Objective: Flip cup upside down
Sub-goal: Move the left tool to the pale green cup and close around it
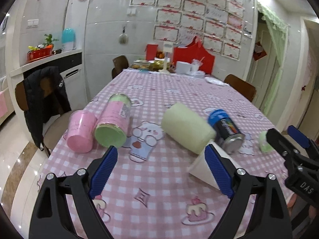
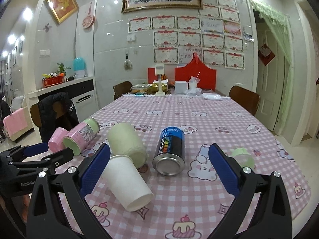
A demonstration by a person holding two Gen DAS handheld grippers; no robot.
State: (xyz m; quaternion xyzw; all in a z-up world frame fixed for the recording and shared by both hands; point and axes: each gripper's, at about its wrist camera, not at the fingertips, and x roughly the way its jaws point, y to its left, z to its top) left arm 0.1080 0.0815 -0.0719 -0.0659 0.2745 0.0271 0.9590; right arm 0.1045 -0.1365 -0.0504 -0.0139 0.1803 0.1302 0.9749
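A white paper cup [image 2: 127,181] lies on its side on the pink checked tablecloth [image 2: 199,119], its mouth toward a pale green roll [image 2: 127,141]. In the left wrist view the cup [image 1: 201,171] shows partly behind my left gripper's right finger. My left gripper [image 1: 161,155] is open and empty, above the cloth just left of the cup. My right gripper [image 2: 159,153] is open and empty, with the cup beside its left finger [image 2: 95,169]. The left gripper also shows at the left edge of the right wrist view [image 2: 41,155], and the right gripper at the right edge of the left wrist view [image 1: 287,135].
A blue and black can [image 2: 171,151] lies on its side right of the cup. A pink and green canister [image 1: 113,121] and a pink cup [image 1: 80,133] lie at the left. A pale green tape roll [image 2: 243,157] sits at the right. Chairs stand round the table.
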